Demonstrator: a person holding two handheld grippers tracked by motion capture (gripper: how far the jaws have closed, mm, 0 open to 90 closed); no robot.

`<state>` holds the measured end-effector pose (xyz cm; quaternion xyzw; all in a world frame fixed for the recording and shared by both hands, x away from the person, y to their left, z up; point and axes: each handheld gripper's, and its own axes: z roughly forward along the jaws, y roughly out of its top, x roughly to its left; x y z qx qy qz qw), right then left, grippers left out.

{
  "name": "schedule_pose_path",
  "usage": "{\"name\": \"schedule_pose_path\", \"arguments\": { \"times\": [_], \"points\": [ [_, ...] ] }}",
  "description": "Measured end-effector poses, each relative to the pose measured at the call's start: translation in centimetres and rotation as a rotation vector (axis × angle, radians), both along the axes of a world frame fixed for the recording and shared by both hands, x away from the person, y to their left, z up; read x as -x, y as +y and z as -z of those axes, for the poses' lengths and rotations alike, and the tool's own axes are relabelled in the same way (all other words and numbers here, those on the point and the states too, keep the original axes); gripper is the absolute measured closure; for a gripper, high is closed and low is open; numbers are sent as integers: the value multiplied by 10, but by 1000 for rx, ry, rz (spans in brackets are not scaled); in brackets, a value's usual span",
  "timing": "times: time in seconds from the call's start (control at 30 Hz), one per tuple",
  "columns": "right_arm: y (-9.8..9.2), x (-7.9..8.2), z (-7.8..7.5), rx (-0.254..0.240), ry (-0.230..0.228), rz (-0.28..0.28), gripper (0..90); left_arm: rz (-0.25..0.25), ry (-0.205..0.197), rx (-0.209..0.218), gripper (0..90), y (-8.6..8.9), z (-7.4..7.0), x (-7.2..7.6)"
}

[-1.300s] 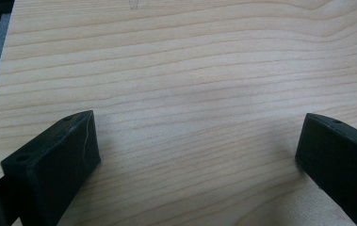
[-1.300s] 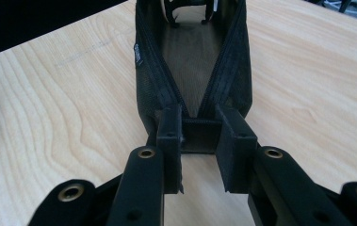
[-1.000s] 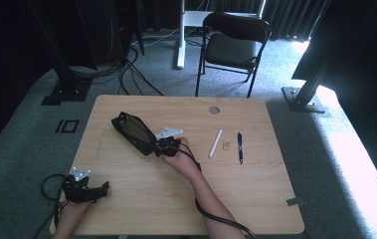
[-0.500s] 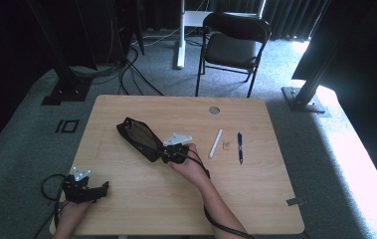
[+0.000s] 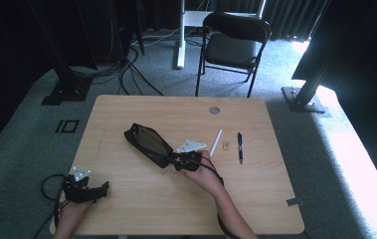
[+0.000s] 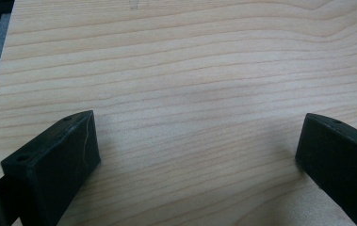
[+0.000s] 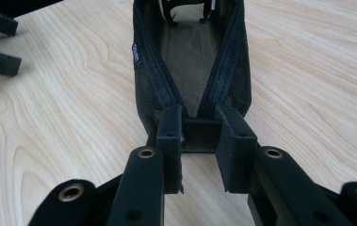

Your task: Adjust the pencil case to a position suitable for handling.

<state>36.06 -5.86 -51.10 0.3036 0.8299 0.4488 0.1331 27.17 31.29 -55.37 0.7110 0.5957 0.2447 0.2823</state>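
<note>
Nearest the person, the left tool (image 5: 84, 188) rests on the front left corner of the table (image 5: 141, 199), held in a hand that comes in from the bottom edge, its cable looping off the table's edge; in the left gripper view its two black jaws stand wide apart with nothing but bare wood grain between them. Farther in, near the middle of the table, the right tool (image 5: 188, 160) is clamped on the near end of a black mesh pouch (image 5: 148, 143). In the right gripper view the pads (image 7: 169, 136) pinch the pouch's (image 7: 190, 56) end tab, and the pouch runs straight away from the tool with its zipper open, the two zipper edges spreading into a V and the mesh inside on show. From above, the pouch lies flat on the wood and angles away from the tool toward the table's far left. Just to the right of the tool lie a white stick (image 5: 216, 142), a small pale object (image 5: 226, 145) too small to make out, and a blue pen (image 5: 239, 147), set side by side and apart from the pouch. A round grommet hole (image 5: 214, 110) sits near the table's far edge. The table is light wood and stands on grey carpet; beyond it are a black folding chair (image 5: 234, 47), a white table leg (image 5: 180, 35), cables on the floor, black stand bases and dark curtains.
</note>
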Motion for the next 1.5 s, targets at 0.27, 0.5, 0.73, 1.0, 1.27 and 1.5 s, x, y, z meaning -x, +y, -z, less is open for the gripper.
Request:
{"name": "schedule_pose_path", "arguments": {
  "times": [0.27,0.5,0.73,1.0,1.27,1.5],
  "points": [
    [-24,14,-1,2,6,-4,731,0,0,0,4,0,0,0],
    [-47,27,0,-7,18,-3,731,0,-1,1,4,0,0,0],
    [-72,40,0,-6,25,10,731,0,-1,0,4,0,0,0],
    [-99,51,0,-4,32,19,730,1,0,-1,4,0,0,0],
    [-132,65,1,-4,22,34,729,1,0,-1,4,0,0,0],
    [-154,79,3,-16,29,40,728,1,0,-1,4,0,0,0]
  ]
}}
